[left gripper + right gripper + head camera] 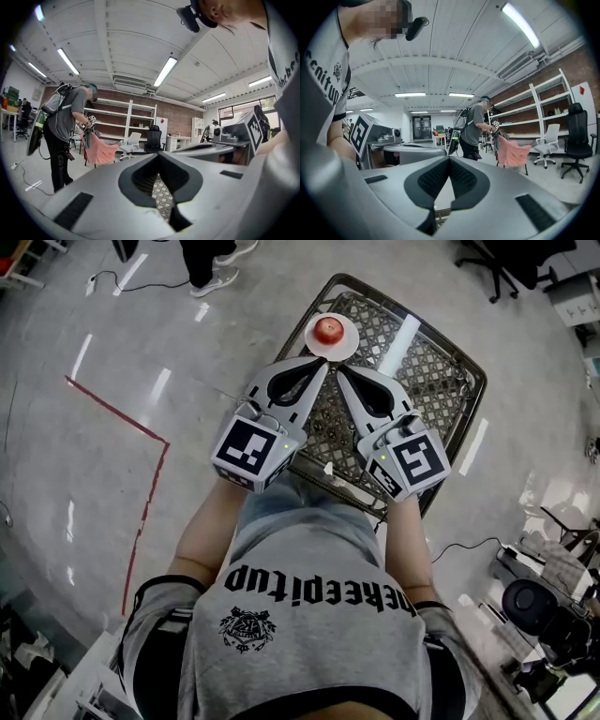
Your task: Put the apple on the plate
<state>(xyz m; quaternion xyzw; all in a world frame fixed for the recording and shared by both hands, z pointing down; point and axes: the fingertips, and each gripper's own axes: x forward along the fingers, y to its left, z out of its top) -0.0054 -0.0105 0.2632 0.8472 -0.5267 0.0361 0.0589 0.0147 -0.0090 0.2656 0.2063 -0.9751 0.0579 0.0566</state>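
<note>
Apple (pixel 327 330) likely firm, smooth, slightly slippery, light yet bruisable; best pinched gently across the widest middle. Nearest, left gripper (pixel 324 366) and right gripper (pixel 340 372) both pressed shut, empty, tips side by side. Just beyond those tips, round, red and glossy, resting already on the small white plate (pixel 349 351) at the mesh table's (pixel 441 381) far edge.

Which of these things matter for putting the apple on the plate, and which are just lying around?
For the job: apple, already on the plate; table; left gripper and right gripper, fingers shut, empty.
Just lying about: red tape line on the floor; office chair.
</note>
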